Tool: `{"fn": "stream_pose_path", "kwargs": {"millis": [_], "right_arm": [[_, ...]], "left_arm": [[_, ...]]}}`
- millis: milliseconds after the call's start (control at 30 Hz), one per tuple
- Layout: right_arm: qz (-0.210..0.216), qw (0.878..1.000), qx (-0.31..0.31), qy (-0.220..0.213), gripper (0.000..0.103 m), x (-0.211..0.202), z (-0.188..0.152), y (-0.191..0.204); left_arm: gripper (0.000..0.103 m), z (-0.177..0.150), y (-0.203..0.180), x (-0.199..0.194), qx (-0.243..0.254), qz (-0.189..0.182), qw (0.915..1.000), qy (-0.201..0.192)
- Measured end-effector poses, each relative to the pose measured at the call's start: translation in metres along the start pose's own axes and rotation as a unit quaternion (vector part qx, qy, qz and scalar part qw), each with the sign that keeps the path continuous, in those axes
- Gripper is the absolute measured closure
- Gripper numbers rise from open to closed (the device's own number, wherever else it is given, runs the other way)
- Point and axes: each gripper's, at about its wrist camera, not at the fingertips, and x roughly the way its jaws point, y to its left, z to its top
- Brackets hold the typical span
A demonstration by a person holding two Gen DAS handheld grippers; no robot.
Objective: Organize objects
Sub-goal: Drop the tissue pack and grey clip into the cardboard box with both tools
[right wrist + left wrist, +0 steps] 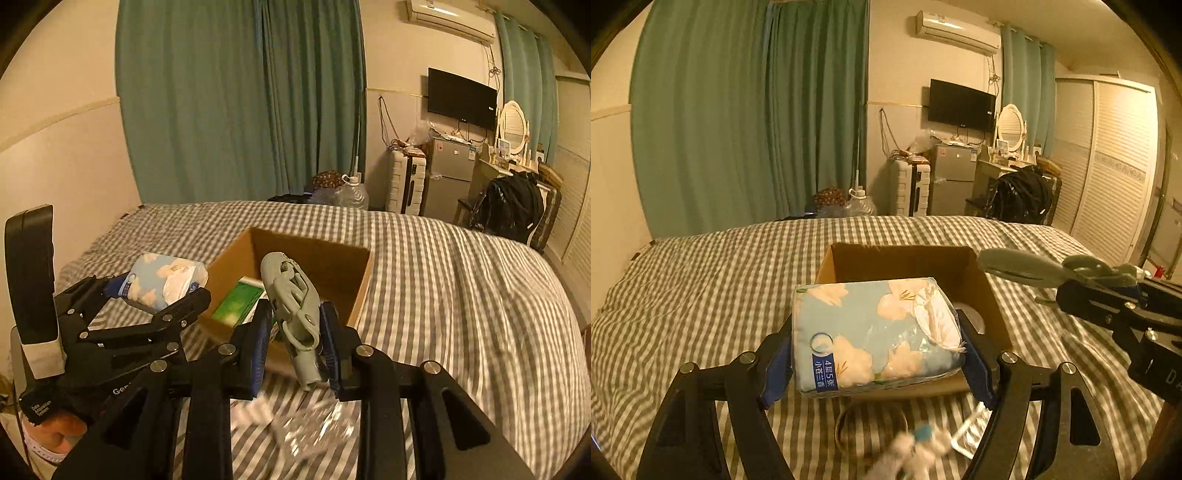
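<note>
My left gripper (875, 356) is shut on a blue tissue pack (871, 332) printed with white flowers, held just above the near edge of an open cardboard box (905, 258) on the bed. In the right wrist view the tissue pack (162, 280) hangs left of the box (332, 258), in the left gripper (155, 295). My right gripper (295, 343) is shut on a grey-green plastic clip (293, 302) that points up and forward over the box's near right corner. The left wrist view shows the clip (1023, 267) and right gripper (1108, 291) right of the box. A green packet (236, 304) lies inside.
The box sits on a bed with a grey checked sheet (701, 295). A brown ring (871, 430) and a blurred white-and-blue item (919, 446) lie on the sheet below my left gripper. Clear plastic (314, 432) lies below the right one. Curtains, a fridge and a wardrobe stand beyond the bed.
</note>
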Motion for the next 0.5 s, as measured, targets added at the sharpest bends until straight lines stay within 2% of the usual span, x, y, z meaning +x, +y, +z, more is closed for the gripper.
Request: {"fn": "stream_pose_path", "kwargs": {"millis": [167,300,500], "right_arm": [[-0.008,1.000,0.004,0.021,0.077,0.057,0.021,-0.016],[-0.015,0.999,0.006,0.042,0.077,0.098,0.023,-0.027],[0.003,0.998,0.033,0.059,0.076,0.139,0.017,-0.039]], "left_arm": [[0.025,0.012,0.001,0.059,0.005,0.001,0.9998,0.020],[0.025,0.013,0.003,0.097,-0.003,-0.004,0.9992,0.039],[0.025,0.003,0.002,0.124,0.003,-0.009,0.9987,0.050]]}}
